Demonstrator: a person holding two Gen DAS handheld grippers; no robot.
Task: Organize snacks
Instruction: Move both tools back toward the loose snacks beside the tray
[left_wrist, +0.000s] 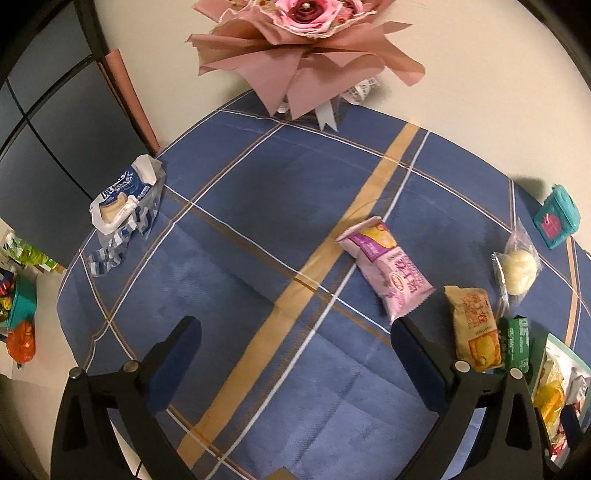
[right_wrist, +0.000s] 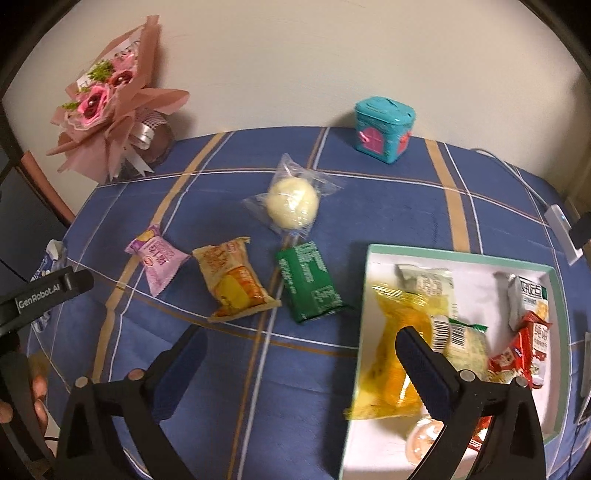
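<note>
1. Plainly, both the left gripper (left_wrist: 295, 336) and the right gripper (right_wrist: 301, 343) stood wide apart, holding nothing
2. Pink packet (right_wrist: 157, 264), orange packet (right_wrist: 232, 284) and green packet (right_wrist: 310, 282) lay on the blue tablecloth (right_wrist: 258, 387)
3. Yellow packet (right_wrist: 391, 354) lay inside the white tray (right_wrist: 461, 256)

The only print I can read for certain is "GenRobot.AI", in white letters on the black body of my left gripper (right_wrist: 44, 295), seen from my right wrist. The snack wrappers carry characters and barcodes, but they are too small and blurred for me to make out.
</note>
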